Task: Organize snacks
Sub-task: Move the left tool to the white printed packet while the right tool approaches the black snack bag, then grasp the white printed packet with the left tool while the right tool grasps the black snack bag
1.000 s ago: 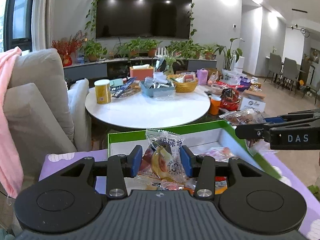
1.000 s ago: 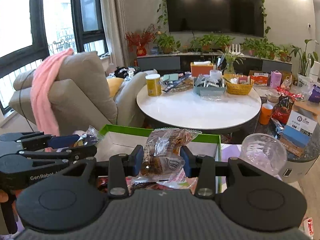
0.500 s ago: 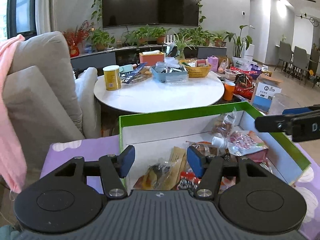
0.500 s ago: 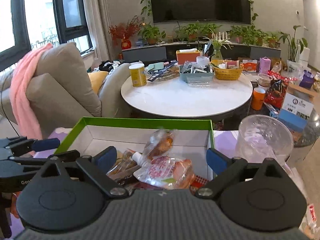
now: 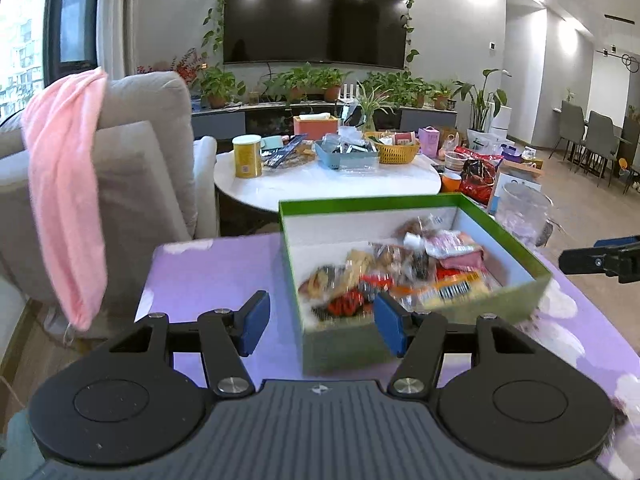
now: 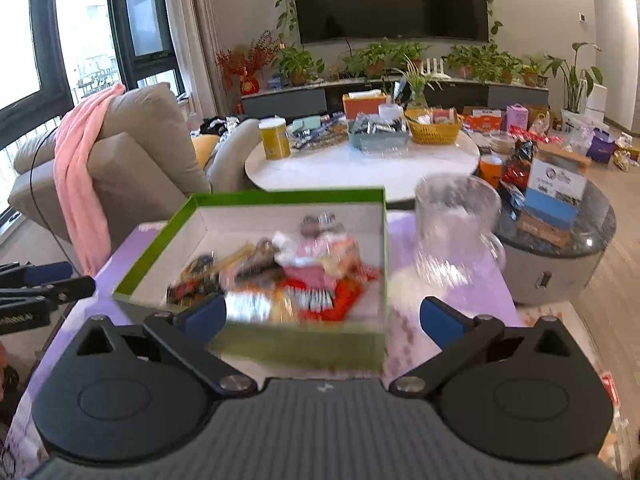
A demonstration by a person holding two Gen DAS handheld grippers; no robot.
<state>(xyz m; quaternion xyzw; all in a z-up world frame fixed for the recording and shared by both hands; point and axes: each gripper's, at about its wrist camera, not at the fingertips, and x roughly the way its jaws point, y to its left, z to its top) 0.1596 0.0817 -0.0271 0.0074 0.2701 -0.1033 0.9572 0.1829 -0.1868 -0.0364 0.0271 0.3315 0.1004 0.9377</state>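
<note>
Snack packets piled in green box; both hand-held grippers spread wide, empty, at box's 6 o'clock. Looks mostly done.

I'm in a home living room: a big wall-mounted TV hangs above a row of potted plants, a grey sofa carries a pink blanket, and dining chairs stand off to my right.

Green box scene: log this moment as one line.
left tool: open, empty | right tool: open, empty | snack packets: piled in green box | clear jar: right of box
</note>
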